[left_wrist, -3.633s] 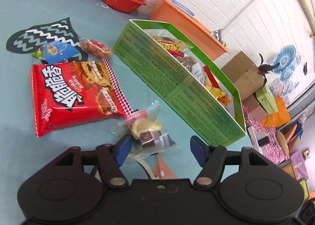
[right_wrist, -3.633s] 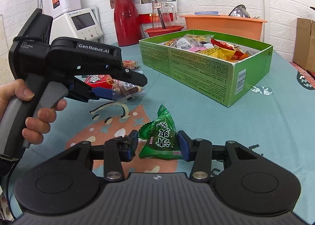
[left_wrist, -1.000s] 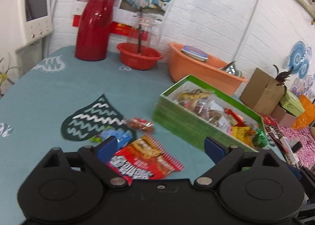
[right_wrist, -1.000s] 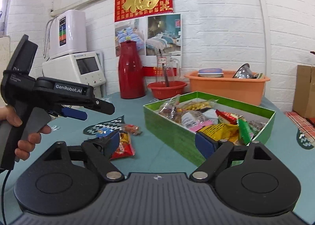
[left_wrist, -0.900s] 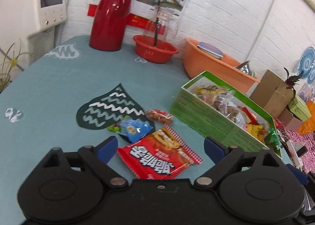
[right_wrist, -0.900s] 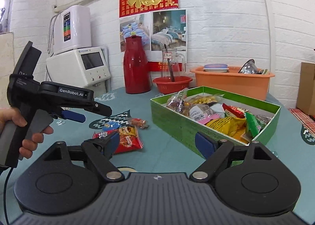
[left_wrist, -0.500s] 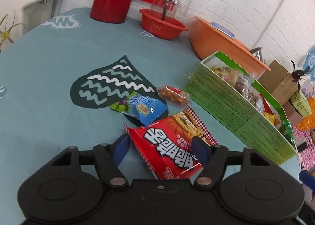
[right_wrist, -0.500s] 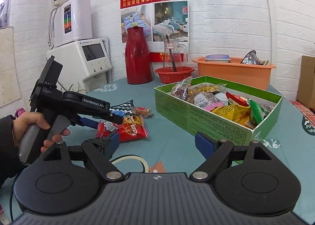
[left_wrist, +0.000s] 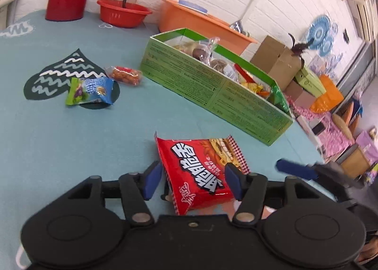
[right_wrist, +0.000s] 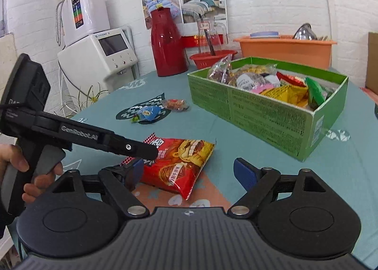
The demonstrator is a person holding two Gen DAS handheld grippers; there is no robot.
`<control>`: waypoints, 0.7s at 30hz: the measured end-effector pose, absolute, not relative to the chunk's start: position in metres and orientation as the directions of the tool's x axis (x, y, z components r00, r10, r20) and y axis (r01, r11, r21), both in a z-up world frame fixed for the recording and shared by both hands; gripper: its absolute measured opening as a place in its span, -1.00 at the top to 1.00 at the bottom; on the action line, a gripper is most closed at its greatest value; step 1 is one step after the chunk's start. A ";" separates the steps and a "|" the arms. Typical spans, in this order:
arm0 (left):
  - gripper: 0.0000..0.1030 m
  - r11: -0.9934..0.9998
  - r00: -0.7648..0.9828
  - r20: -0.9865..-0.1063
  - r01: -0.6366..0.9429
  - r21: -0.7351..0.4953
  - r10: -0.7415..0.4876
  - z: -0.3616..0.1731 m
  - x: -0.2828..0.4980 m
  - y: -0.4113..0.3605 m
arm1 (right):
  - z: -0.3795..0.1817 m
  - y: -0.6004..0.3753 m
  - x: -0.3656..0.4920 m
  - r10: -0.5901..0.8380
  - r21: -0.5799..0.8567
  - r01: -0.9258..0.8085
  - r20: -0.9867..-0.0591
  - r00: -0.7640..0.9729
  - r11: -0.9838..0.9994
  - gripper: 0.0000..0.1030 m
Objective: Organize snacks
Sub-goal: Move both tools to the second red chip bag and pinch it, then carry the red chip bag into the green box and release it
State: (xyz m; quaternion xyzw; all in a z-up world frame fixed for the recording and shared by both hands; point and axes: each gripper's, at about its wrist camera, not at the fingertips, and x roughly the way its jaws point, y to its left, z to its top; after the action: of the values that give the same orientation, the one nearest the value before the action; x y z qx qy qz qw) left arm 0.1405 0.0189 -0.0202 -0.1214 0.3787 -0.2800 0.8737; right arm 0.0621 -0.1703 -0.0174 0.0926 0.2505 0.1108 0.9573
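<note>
A red snack bag sits between the blue pads of my left gripper. Both pads rest against its sides, and the jaws are opening slightly. In the right wrist view the bag is tilted, its far end under the left gripper's finger. My right gripper is open and empty, just in front of the bag. The green box holds several snack packets. A blue packet and a small red packet lie on the teal tablecloth left of the box.
A red thermos, a red basin and an orange tub stand along the table's far edge. A white appliance is beyond the left side. Cardboard boxes lie past the table. A hand holds the left gripper.
My left gripper dropped down over the red bag and narrowed its jaws around it. The bag now lies nearer, away from the blue packet. My right gripper tilted downward, still open.
</note>
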 end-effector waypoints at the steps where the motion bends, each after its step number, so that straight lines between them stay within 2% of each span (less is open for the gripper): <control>1: -0.69 0.811 0.558 -0.589 0.388 -0.438 -0.585 -0.019 0.139 0.021 | -0.020 -0.170 0.065 0.267 0.256 -0.159 -0.468 0.842 0.953 -1.00; 3: -0.64 0.811 0.560 -0.588 0.375 -0.449 -0.585 -0.019 0.140 0.023 | -0.023 -0.171 0.069 0.294 0.305 -0.159 -0.474 0.830 0.939 -1.00; 7: -0.39 0.817 0.545 -0.609 0.365 -0.446 -0.576 -0.022 0.145 0.021 | -0.029 -0.175 0.078 0.327 0.377 -0.142 -0.490 0.808 0.915 -1.00; 10: -0.36 0.815 0.540 -0.611 0.359 -0.455 -0.579 -0.025 0.148 0.021 | -0.032 -0.176 0.081 0.322 0.398 -0.118 -0.496 0.806 0.910 -0.99; 13: -0.27 0.813 0.535 -0.613 0.355 -0.461 -0.582 -0.027 0.150 0.019 | -0.034 -0.183 0.084 0.340 0.455 -0.100 -0.484 0.806 0.885 -0.83; 14: -0.24 0.812 0.532 -0.615 0.355 -0.463 -0.583 -0.028 0.151 0.019 | -0.035 -0.183 0.085 0.346 0.468 -0.097 -0.481 0.806 0.878 -0.74; 15: -0.21 0.812 0.530 -0.616 0.353 -0.465 -0.583 -0.030 0.152 0.017 | -0.035 -0.182 0.086 0.354 0.475 -0.102 -0.479 0.803 0.874 -0.53; 17: -0.20 0.794 0.527 -0.596 0.354 -0.494 -0.606 -0.032 0.152 0.016 | -0.036 -0.180 0.087 0.372 0.493 -0.117 -0.461 0.806 0.862 -0.39; 19: -0.04 0.797 0.532 -0.595 0.353 -0.490 -0.602 -0.030 0.150 0.014 | -0.035 -0.181 0.086 0.379 0.496 -0.127 -0.449 0.809 0.859 -0.22; 21: -0.03 0.799 0.532 -0.598 0.359 -0.483 -0.600 -0.027 0.147 0.010 | -0.031 -0.181 0.084 0.347 0.474 -0.106 -0.456 0.820 0.874 0.08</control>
State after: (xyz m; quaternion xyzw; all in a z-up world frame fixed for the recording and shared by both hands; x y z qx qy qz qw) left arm 0.1471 0.0097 -0.0273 -0.1524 0.3959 -0.2781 0.8618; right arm 0.0835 -0.1814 -0.0314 0.2194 0.2742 0.1220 0.9283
